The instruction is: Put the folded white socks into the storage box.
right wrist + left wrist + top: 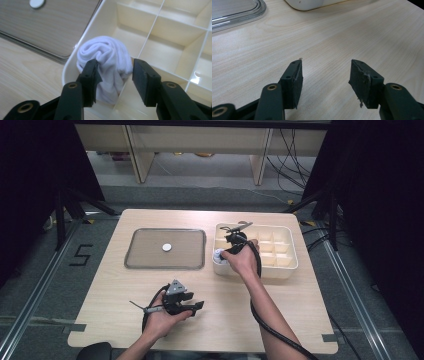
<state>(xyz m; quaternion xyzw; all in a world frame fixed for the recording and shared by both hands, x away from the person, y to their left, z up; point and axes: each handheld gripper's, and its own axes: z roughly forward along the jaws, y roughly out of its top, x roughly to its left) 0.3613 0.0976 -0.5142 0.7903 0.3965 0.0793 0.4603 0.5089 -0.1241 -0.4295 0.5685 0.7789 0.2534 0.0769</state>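
A rolled white sock (105,56) stands in the near-left compartment of a cream divided box (68,66). My right gripper (115,63) reaches down into that compartment, its jaws standing on either side of the sock with a gap at the right pad, so it is open. From above, the sock (217,255) peeks out under the right hand at the box's (292,270) left end. Low over the bare table near its front edge, my left gripper (197,306) is open with nothing between its fingers (294,80).
A clear shallow tray (145,251) lies left of the box with a small white disc (166,247) at its middle. The box's other compartments look bare. A strip of wooden tabletop (332,37) separates the left gripper from the tray and the box.
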